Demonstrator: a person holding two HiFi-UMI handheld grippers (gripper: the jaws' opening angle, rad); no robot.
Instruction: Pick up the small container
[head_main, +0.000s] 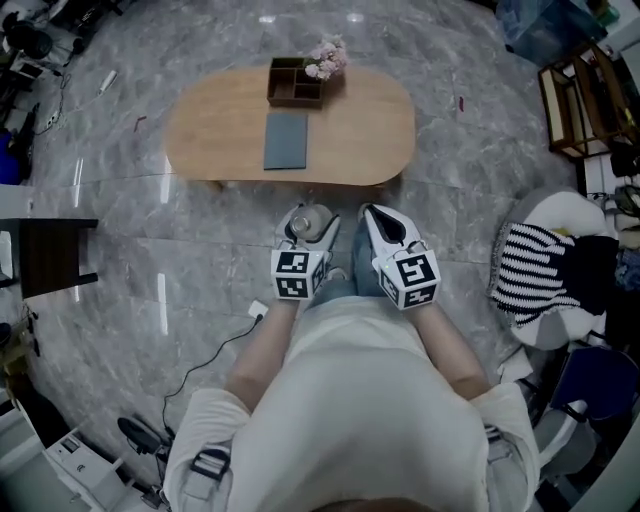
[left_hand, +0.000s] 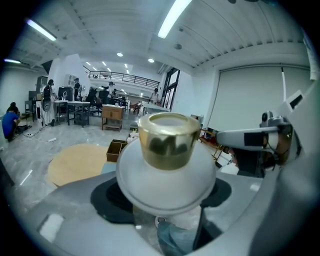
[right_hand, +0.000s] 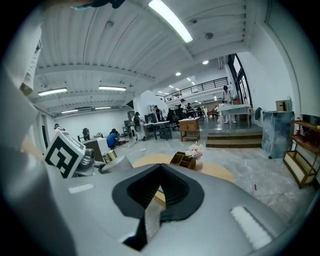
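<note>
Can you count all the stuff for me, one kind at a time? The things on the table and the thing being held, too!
Wooden box: 1
Bunch of pink flowers: 1
Grey mat: 1
Small container, held in the left gripper: 1
Total: 4

head view: steep down, high over table (head_main: 360, 130) | 2 gripper views: near-level, close on own jaws | shared: table

The small container (left_hand: 167, 175) hides part of the wooden table (left_hand: 75, 162).
</note>
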